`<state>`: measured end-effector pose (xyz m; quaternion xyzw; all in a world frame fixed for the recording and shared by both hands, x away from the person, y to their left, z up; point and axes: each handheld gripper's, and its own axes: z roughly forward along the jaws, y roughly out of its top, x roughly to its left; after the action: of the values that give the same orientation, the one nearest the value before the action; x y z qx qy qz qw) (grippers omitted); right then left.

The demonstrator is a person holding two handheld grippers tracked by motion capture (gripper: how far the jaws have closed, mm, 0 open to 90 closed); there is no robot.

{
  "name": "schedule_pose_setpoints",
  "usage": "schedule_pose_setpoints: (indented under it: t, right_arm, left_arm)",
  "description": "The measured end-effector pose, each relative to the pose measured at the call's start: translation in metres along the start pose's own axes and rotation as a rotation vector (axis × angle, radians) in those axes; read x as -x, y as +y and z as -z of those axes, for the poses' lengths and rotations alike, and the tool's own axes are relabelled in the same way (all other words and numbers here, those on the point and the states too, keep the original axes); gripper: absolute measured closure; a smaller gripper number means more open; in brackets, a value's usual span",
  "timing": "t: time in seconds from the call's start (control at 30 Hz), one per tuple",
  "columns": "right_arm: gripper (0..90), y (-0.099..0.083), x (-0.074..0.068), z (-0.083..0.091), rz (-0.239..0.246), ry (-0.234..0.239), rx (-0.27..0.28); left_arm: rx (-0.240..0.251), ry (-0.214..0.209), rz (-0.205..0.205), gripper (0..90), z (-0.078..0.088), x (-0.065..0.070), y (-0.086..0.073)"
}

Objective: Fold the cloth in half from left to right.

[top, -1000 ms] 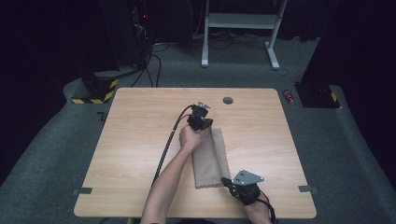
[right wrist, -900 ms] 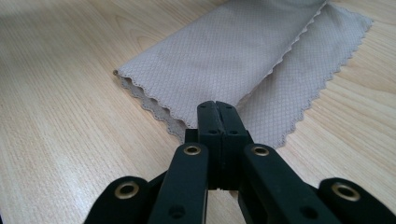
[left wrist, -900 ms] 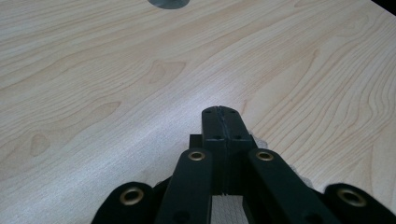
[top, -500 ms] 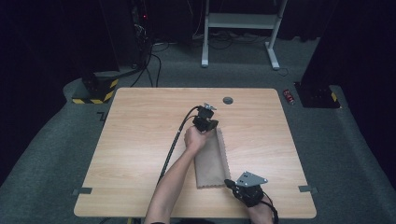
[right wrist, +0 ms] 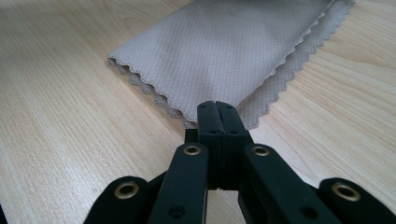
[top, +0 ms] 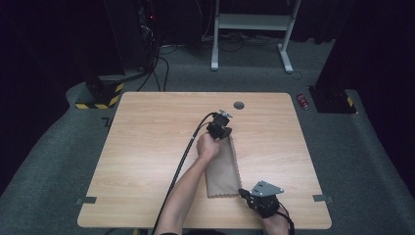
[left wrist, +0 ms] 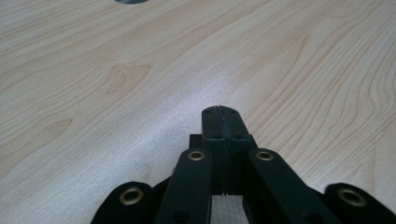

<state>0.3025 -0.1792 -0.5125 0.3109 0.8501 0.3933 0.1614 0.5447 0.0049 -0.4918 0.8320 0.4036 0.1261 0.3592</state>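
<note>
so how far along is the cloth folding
Done, by the look of it: the cloth lies as a narrow strip with scalloped layers stacked in the right claw view, so at least one fold is in. In hand: both claws are shut, the left claw at the far end, the right claw at the near corner. Left, probably: a further fold, though whether either claw pinches the cloth is unclear.

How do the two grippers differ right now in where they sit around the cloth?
The left gripper sits at the far end of the tan cloth; the right gripper sits at its near right corner. The left gripper view looks onto bare table; the right gripper view looks along the folded cloth with its scalloped edges. Both have their jaws closed.
</note>
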Motion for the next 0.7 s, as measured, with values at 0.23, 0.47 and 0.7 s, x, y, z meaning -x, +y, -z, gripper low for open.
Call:
schedule_pose_setpoints:
  t: [0.23, 0.47, 0.7]
  right_arm:
    - [89.8, -0.002, 0.001, -0.001, -0.002, 0.004, -0.018]
    - [89.3, -0.001, 0.004, -0.001, 0.003, 0.007, -0.034]
    - [78.8, 0.001, 0.013, 0.003, -0.009, 0.014, -0.015]
  left_arm:
    - [0.0, 0.003, -0.012, 89.8, -0.003, 0.002, -0.001]
    - [-0.004, 0.02, -0.023, 87.5, -0.006, 0.003, -0.002]
    - [0.035, 0.049, -0.011, 66.5, 0.007, -0.001, -0.004]
